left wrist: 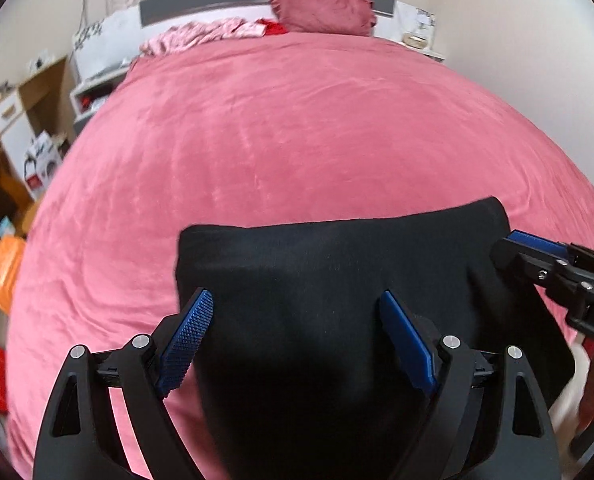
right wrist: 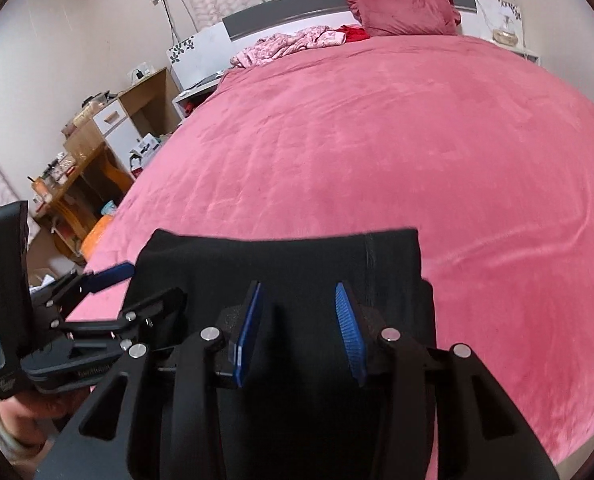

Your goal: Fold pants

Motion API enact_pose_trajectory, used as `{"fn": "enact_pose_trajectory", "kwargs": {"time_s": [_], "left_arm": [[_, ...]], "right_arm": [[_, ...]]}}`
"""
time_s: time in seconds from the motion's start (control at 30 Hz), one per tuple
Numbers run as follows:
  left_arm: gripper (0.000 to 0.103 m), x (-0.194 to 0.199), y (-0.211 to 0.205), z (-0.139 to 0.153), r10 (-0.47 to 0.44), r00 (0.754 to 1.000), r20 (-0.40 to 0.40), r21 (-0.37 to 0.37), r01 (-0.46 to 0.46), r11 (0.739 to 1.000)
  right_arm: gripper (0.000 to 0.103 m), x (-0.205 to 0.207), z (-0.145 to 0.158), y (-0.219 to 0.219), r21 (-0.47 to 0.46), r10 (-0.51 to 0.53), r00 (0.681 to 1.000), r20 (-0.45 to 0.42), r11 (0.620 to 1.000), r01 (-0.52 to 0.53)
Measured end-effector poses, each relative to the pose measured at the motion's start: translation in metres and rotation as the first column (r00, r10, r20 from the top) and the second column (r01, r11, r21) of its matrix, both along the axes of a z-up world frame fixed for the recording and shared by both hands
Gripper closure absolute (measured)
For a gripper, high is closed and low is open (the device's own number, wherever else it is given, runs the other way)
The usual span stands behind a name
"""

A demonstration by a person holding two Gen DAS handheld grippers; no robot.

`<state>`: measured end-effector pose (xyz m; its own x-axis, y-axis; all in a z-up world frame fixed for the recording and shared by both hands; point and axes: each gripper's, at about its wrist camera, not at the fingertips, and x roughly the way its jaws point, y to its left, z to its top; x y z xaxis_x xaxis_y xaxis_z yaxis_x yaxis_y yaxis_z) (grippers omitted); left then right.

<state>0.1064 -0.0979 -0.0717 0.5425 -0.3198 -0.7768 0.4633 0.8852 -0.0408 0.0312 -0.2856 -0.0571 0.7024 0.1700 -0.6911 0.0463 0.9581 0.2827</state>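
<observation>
Black pants (left wrist: 337, 280) folded, lie on pink bed cover (left wrist: 297, 128) at lower centre of frame. Left gripper (left wrist: 297, 328) above pants, fingers (left wrist: 189, 340) spread wide, nothing pinched. Right gripper (right wrist: 299, 320) also over pants, fingers (right wrist: 351, 332) partly apart, pinching nothing. Red pillow (right wrist: 405, 12) at headboard, upper right of frame.

The pants (left wrist: 337, 280) are plain black, lying on a pink plush bedspread (left wrist: 297, 140). Both the left gripper (left wrist: 297, 340) and the right gripper (right wrist: 299, 328) are black with blue textured pads (right wrist: 351, 332). A darker rose pillow (right wrist: 405, 14) leans on a grey-and-white headboard (right wrist: 297, 12); beside it lies a pink patterned cloth (right wrist: 289, 46), possibly floral.
</observation>
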Motion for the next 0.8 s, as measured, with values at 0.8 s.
{"fn": "enact_pose_trajectory", "kwargs": {"time_s": [0.8], "left_arm": [[0.003,0.038,-0.021,-0.042,0.045,0.998,-0.048,0.016,-0.045,0.999]], "right_arm": [[0.092,0.061,-0.069,-0.034,-0.083,-0.145,0.988,-0.061,0.987,0.140]]}}
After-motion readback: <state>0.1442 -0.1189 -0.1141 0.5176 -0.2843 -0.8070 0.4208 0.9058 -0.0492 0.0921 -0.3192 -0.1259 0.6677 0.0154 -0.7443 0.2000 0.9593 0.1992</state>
